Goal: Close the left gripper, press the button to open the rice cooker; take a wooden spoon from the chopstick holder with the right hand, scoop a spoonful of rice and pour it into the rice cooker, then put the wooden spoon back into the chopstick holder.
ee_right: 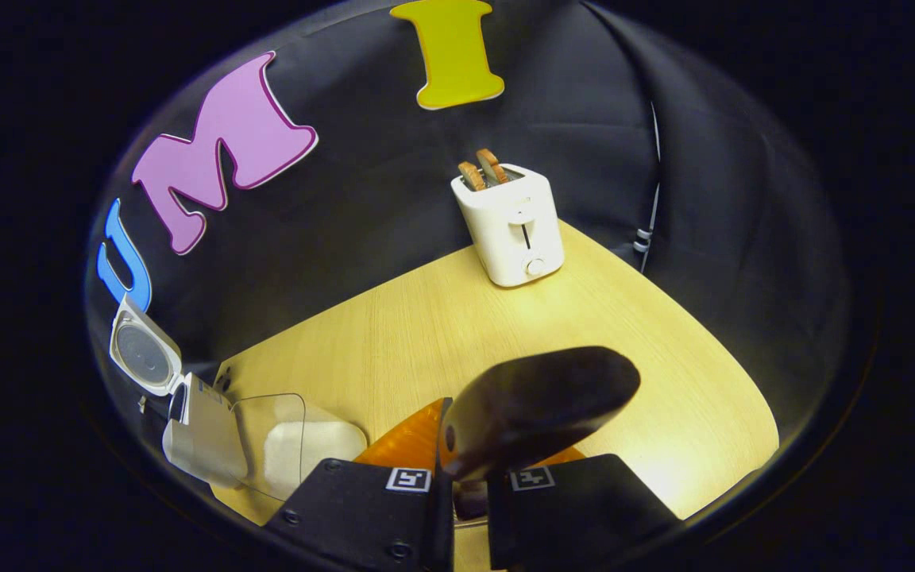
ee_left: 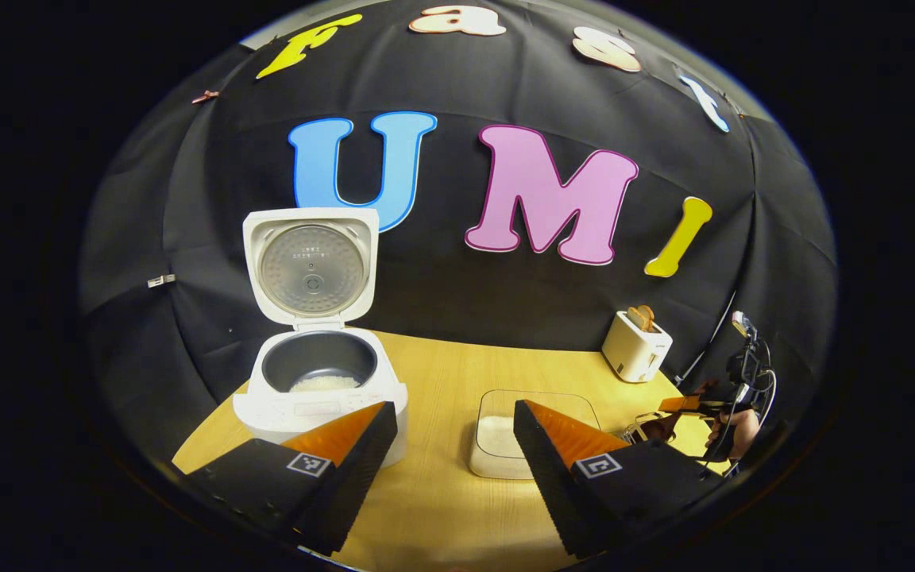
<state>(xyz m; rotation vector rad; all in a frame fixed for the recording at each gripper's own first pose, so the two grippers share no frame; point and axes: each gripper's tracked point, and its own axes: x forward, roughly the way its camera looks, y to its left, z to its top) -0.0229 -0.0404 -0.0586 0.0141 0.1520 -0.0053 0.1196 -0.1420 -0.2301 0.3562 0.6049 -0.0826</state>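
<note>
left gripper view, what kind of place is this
Probably a mock kitchen counter staged in a recording booth, not a real home. A white rice cooker stands lid-up on a wooden table, a toaster holds bread slices, and black cloth forms the wall behind.

White rice cooker (ee_left: 320, 397) on table's left, lid (ee_left: 310, 266) upright, open (some rice in pot). Dark wooden spoon (ee_right: 537, 409) w/ bowl up, clamped in right gripper (ee_right: 465, 477).

The rice cooker (ee_left: 320, 389) stands open on the counter (ee_left: 442, 373), rice in its pot. The left gripper (ee_left: 453, 433) hovers with fingers (ee_left: 346, 457) apart, a rice container (ee_left: 497, 445) between them.
</note>
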